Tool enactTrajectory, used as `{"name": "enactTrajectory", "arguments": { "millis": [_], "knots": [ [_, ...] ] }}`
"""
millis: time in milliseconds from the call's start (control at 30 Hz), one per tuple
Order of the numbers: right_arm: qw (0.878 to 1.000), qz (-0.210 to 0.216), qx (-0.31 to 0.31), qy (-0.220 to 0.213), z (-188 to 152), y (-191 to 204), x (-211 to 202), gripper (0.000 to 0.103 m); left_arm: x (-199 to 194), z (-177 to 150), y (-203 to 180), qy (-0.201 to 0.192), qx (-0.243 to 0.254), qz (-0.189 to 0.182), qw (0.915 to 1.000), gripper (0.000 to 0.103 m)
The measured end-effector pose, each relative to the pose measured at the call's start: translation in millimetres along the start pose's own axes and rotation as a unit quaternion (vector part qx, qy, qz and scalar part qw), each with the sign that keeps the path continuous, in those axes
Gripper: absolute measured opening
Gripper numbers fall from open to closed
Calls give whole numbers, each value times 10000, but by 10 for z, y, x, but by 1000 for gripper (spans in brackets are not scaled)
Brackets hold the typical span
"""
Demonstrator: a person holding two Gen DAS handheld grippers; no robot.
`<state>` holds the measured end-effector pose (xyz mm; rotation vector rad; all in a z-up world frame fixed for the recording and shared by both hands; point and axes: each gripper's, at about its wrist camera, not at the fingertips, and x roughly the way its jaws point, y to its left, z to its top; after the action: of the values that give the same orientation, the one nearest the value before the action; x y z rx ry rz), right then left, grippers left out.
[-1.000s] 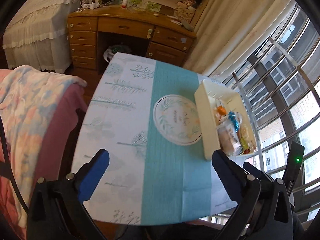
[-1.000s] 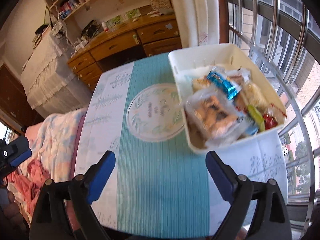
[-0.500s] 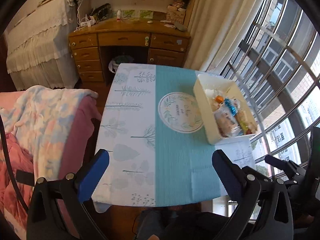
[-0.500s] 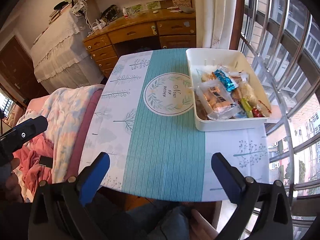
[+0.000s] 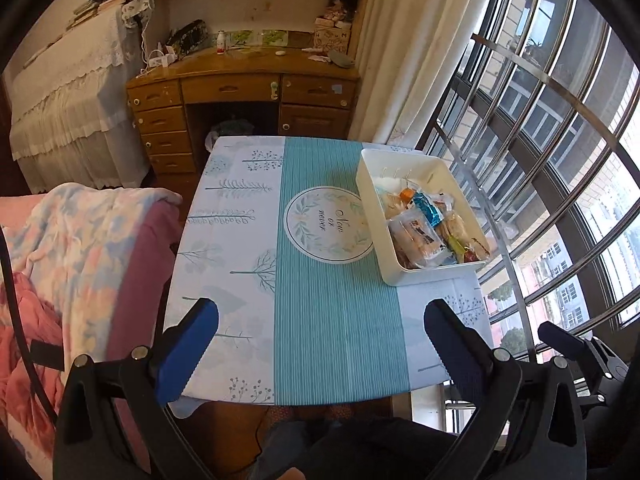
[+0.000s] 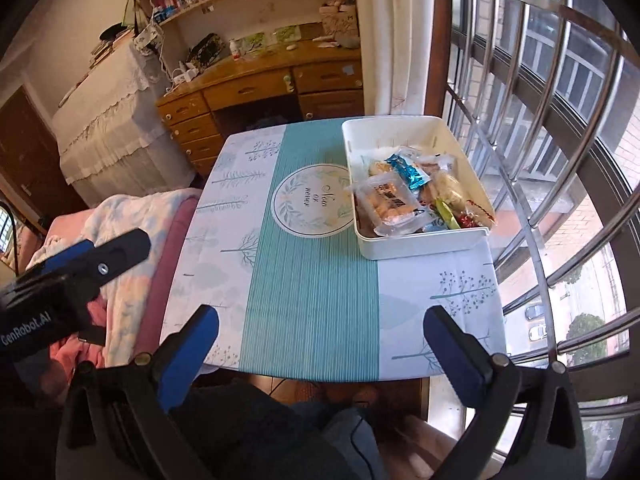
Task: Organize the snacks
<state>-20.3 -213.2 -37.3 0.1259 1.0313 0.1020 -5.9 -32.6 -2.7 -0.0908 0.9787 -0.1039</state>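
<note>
A cream plastic bin [image 5: 370, 196] [image 6: 416, 246] stands on the right side of the small table, near the window. Several wrapped snacks [image 5: 424, 232] [image 6: 404, 200] lie inside it, among them a clear pack of biscuits and a blue wrapper. My left gripper [image 5: 320, 340] hangs open above the table's near edge, with nothing between its blue pads. Just as wide open and empty, my right gripper [image 6: 320, 340] is held over the same near edge. Both grippers are well back from the bin and high above it. The left gripper's body [image 6: 72, 272] shows at the left of the right wrist view.
The table carries a teal and white cloth [image 5: 332, 300] [image 6: 312, 280] with a round printed emblem. A pink and floral blanket [image 5: 60, 248] lies to the left. A wooden desk [image 5: 240, 92] stands beyond the table. Window bars [image 5: 520, 160] run close along the right.
Both grippers have pulled back and risen away from the table, so the bin looks smaller and the whole tabletop shows. The right gripper's jaws have spread slightly wider.
</note>
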Motion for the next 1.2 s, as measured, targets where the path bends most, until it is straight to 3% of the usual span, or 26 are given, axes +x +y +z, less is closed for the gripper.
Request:
{"name": "enactTrajectory", "arguments": {
  "millis": [100, 433, 1200],
  "knots": [
    [9996, -68, 140, -236, -16, -82, -48, 103, -18, -24, -64, -164, 79, 75, 9998, 102],
    [9990, 20, 192, -406, 52, -135, -19, 103, -16, 47, -196, -419, 280, 198, 9985, 102],
    [9996, 136, 55, -248, 131, -122, 84, 103, -2, 87, -235, -519, 307, 303, 9977, 102]
  ]
}}
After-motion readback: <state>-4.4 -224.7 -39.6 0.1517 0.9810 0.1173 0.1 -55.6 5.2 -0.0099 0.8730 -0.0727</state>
